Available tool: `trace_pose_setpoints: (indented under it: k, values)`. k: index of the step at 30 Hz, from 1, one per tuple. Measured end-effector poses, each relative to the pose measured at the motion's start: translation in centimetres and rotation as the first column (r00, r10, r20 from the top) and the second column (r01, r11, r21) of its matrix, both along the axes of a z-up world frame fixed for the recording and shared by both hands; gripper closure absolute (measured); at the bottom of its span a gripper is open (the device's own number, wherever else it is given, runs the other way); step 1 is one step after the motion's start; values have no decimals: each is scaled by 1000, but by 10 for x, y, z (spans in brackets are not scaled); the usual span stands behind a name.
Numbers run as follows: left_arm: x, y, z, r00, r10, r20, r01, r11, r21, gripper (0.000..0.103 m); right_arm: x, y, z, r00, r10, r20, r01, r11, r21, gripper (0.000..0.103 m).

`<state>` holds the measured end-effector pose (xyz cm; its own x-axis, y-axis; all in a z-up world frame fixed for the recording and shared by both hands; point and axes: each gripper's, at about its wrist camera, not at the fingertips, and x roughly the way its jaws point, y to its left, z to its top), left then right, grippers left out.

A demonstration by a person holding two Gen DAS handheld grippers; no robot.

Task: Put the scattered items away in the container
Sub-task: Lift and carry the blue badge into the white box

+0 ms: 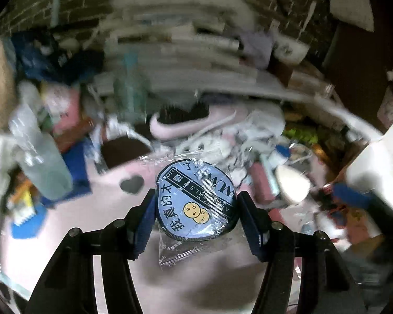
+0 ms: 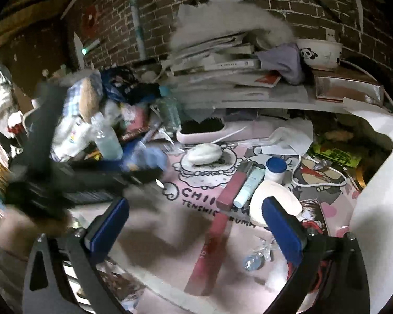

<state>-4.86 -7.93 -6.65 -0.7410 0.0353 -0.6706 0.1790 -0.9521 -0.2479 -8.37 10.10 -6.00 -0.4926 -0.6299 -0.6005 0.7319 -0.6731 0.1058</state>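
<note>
Right now the left gripper [image 1: 195, 206] is pinching a round blue badge [image 1: 195, 200] sealed in a clear plastic wrapper [image 1: 180, 248]. Both blue-padded fingers [image 1: 146, 217] press the badge's left and right edges, so it sits dead centre between them, face toward the camera, with the wrapper's loose ends sticking out above and below the jaws. Badge is lifted clear of the pink desk mat [image 1: 91, 209]; background in the left wrist view is heavily blurred. Behind it: pink hairbrush [image 1: 186, 123], stacked books [image 1: 180, 49], a clear bottle [image 1: 44, 162] at left.

Right gripper [image 2: 195, 222] is spread wide, nothing between its blue pads [image 2: 110, 222]. It hangs over the pink cartoon mat [image 2: 196, 188]. Between and just beyond the fingers lies a long pink tube [image 2: 209, 256]; a second pink tube [image 2: 234, 185] and a pale blue-green tube [image 2: 249, 185] lie side by side further up, with a blue-capped white jar [image 2: 275, 168] just beside them. A white oval object [image 2: 275, 204] sits right behind the right finger. White rim of a container [image 2: 374, 196] curves along the right edge. Blurred dark shape at left [image 2: 52, 180] looks like the other tool; cannot tell more.
</note>
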Motion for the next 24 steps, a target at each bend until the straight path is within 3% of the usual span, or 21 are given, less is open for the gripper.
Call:
trace_pose_setpoints:
  k: [5, 12, 17, 24]
  values:
    - [15, 9, 54, 988, -87, -124, 95, 994, 59, 47, -13, -17, -16, 998, -44, -47, 48, 996, 75, 2]
    - [8, 73, 125, 936, -280, -213, 286, 958, -3, 46, -26, -22, -28, 997, -71, -34, 74, 993, 95, 2]
    - [-18, 142, 150, 865, -463, -195, 462, 885, -54, 46, -33, -17, -32, 996, -83, -18, 84, 992, 90, 2]
    - [-75, 243, 125, 758, -651, -29, 651, 759, -24, 46, -40, -12, -33, 996, -89, -28, 92, 991, 95, 2]
